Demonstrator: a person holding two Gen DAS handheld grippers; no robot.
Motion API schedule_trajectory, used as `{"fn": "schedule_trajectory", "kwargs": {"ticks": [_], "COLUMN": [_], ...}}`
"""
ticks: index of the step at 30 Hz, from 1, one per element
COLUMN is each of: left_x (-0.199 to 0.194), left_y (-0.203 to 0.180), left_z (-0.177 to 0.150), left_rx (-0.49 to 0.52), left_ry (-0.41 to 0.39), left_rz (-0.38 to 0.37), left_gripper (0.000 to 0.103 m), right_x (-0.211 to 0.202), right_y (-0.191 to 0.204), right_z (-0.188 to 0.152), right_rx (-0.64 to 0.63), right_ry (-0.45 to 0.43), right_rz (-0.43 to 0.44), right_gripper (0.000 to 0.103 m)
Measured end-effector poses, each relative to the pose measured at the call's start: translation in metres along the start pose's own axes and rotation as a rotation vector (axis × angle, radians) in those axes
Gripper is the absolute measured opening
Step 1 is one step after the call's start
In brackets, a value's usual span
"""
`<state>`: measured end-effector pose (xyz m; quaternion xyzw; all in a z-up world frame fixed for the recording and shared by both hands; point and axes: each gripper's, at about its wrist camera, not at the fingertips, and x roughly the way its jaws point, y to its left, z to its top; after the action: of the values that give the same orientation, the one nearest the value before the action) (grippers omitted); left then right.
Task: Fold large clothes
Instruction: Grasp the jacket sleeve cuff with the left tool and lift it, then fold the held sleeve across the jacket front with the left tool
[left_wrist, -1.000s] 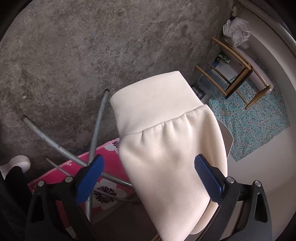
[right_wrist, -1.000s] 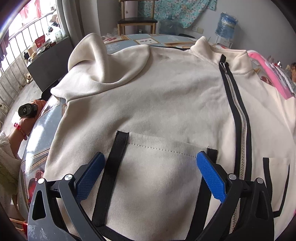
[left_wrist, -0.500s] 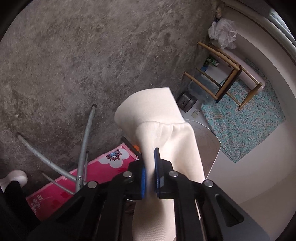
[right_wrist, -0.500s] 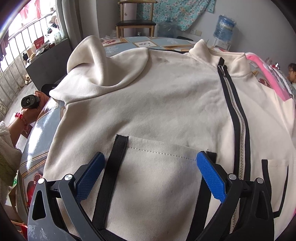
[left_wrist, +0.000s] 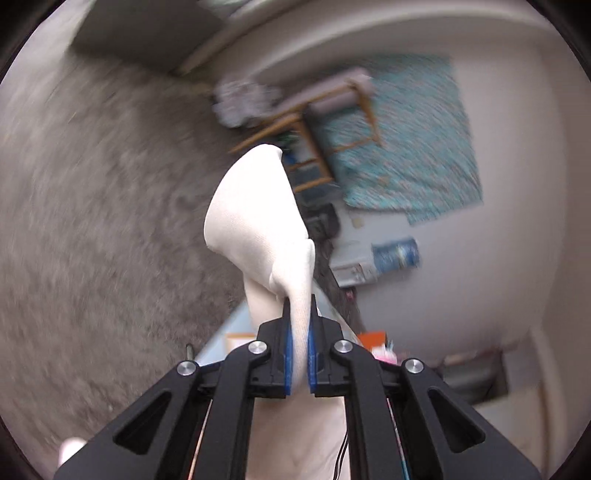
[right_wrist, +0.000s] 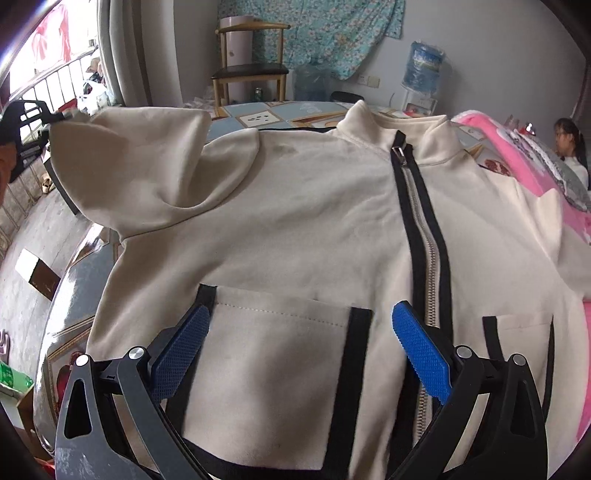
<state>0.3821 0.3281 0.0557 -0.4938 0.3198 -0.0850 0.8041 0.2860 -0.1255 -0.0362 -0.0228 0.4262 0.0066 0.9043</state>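
A: Left wrist view. What do the fingers hold?

B: Left gripper (left_wrist: 299, 334) has just closed; its blue pads clamp the cream sleeve (left_wrist: 258, 218) of the jacket. Cuff end stands up past the tips, toward 12 o'clock, and more cloth hangs below the jaws at 6. Background blurred: grey floor (left_wrist: 92, 221) from 8 to 11 o'clock, wooden chair (left_wrist: 314, 122) and teal floral cloth (left_wrist: 406, 147) at 1 o'clock, a water bottle (left_wrist: 395, 253) at 3.

A: Right wrist view?

B: Right gripper (right_wrist: 299, 350) is spread wide, nothing between its fingers (right_wrist: 421, 354); it hovers above the lower front of the cream jacket (right_wrist: 295, 221). Jacket lies face up on the worktop (right_wrist: 74, 295), collar at 12 o'clock, black-edged zipper (right_wrist: 417, 214) running from 12 down to 5. A black-trimmed pocket (right_wrist: 277, 354) sits between the fingers. At 10 o'clock the sleeve rises off the worktop, pinched at its tip by the left gripper at the frame's edge. Pink blanket (right_wrist: 517, 170) at 2 to 3 o'clock, beside the jacket. A person (right_wrist: 569, 147) sits at 2 o'clock, far edge.
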Motion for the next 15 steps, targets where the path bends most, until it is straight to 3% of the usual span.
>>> {"fn": "schedule_trajectory", "kwargs": {"ticks": [5, 8, 11, 15], "left_x": [-0.005, 0.008, 0.026, 0.060], "left_y": [-0.125, -0.165, -0.180, -0.165], "left_z": [-0.080, -0.147, -0.211, -0.289], "left_rx": [0.385, 0.539, 0.673, 0.777], "left_ry": [0.119, 0.238, 0.327, 0.410], "left_rz": [-0.062, -0.085, -0.048, 0.049], "left_gripper": [0.006, 0.006, 0.006, 0.006], "right_x": [-0.011, -0.014, -0.013, -0.007], "right_y": [-0.026, -0.043, -0.059, -0.076], "right_z": [-0.013, -0.026, -0.038, -0.052], "right_rx": [0.034, 0.068, 0.106, 0.144], "right_ry": [0.005, 0.029, 0.054, 0.094], "right_rz": [-0.079, -0.104, -0.119, -0.126], "right_gripper": [0.096, 0.096, 0.096, 0.096]}}
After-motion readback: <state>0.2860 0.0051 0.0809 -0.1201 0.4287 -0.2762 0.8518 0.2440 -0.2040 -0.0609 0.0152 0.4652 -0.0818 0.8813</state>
